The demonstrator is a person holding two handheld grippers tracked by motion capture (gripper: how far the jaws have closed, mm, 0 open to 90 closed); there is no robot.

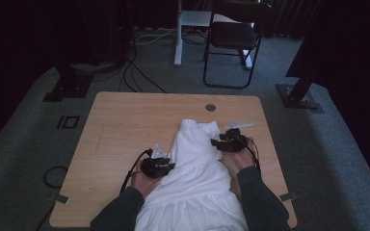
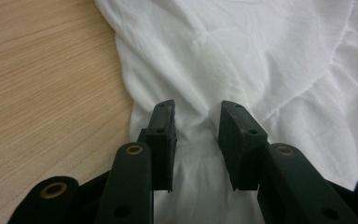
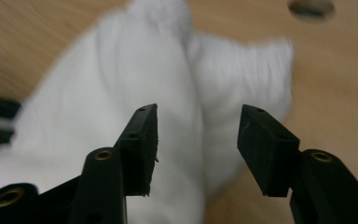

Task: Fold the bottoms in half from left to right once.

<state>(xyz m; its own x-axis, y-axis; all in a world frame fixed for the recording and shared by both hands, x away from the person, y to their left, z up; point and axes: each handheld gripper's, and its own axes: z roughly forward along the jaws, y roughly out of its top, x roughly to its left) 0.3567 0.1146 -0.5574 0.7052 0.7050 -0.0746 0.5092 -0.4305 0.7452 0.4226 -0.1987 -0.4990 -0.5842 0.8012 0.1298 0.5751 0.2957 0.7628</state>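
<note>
White garment (image 1: 192, 163) between both tongs

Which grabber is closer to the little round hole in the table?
Right. The right gripper sits just below the hole, by the white garment; the left gripper is farther back.

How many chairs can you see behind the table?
1. A black folding chair stands on the carpet beyond the table's far edge, beside a white desk leg. The room is dark, so others could be hidden.
</note>
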